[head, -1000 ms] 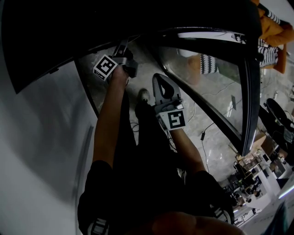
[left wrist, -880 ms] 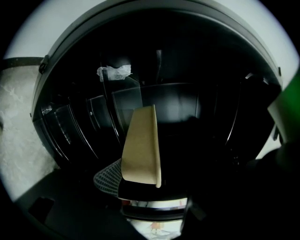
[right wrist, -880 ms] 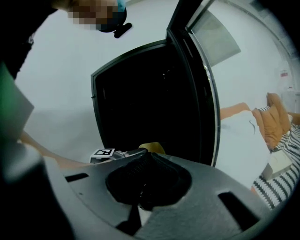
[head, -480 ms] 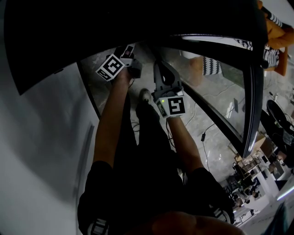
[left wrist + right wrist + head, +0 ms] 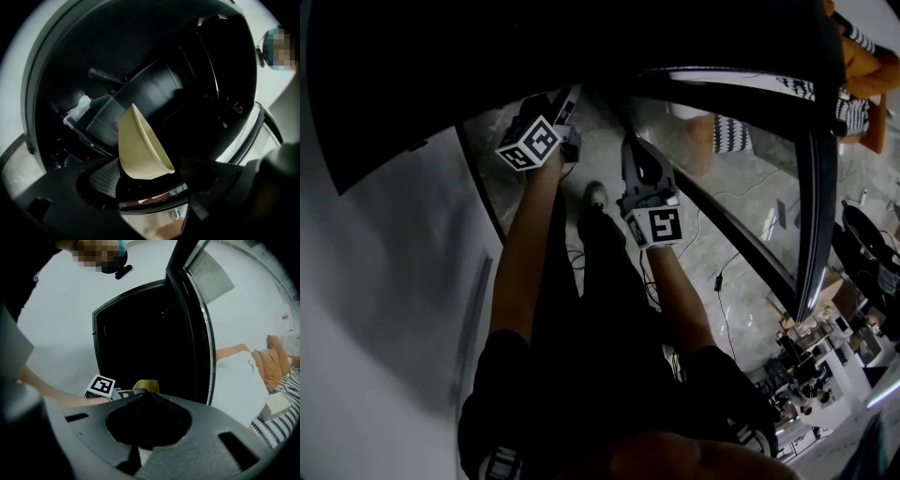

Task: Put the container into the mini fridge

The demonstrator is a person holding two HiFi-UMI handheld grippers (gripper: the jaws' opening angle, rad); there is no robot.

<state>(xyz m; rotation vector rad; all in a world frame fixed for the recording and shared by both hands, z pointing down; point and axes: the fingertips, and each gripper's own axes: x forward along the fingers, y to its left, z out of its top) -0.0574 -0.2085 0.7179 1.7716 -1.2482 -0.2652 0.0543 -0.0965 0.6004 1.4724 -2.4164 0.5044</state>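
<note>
A cream container [image 5: 140, 145], shaped like a bowl, stands tilted on its side inside the black mini fridge [image 5: 178, 84]. It lies between the jaws of my left gripper [image 5: 152, 178], which are opening. The left pad [image 5: 105, 180] still touches it, while the right pad stands clear of its rim. In the head view my left gripper [image 5: 565, 101] reaches into the dark fridge opening. My right gripper [image 5: 630, 145] is shut and holds nothing, just right of the left one, by the open glass door [image 5: 722, 159]. The right gripper view shows the container [image 5: 146, 384] past the right gripper [image 5: 146, 393].
The fridge door [image 5: 197, 310] stands open to the right. A white wall [image 5: 375, 281] runs along the left. Cables [image 5: 717, 272] lie on the grey floor, and a cluttered bench [image 5: 825, 366] sits at lower right. My shoe [image 5: 595, 194] is below the grippers.
Both grippers have moved forward toward the fridge opening. The left one has shifted slightly right and reaches further into the dark interior.
</note>
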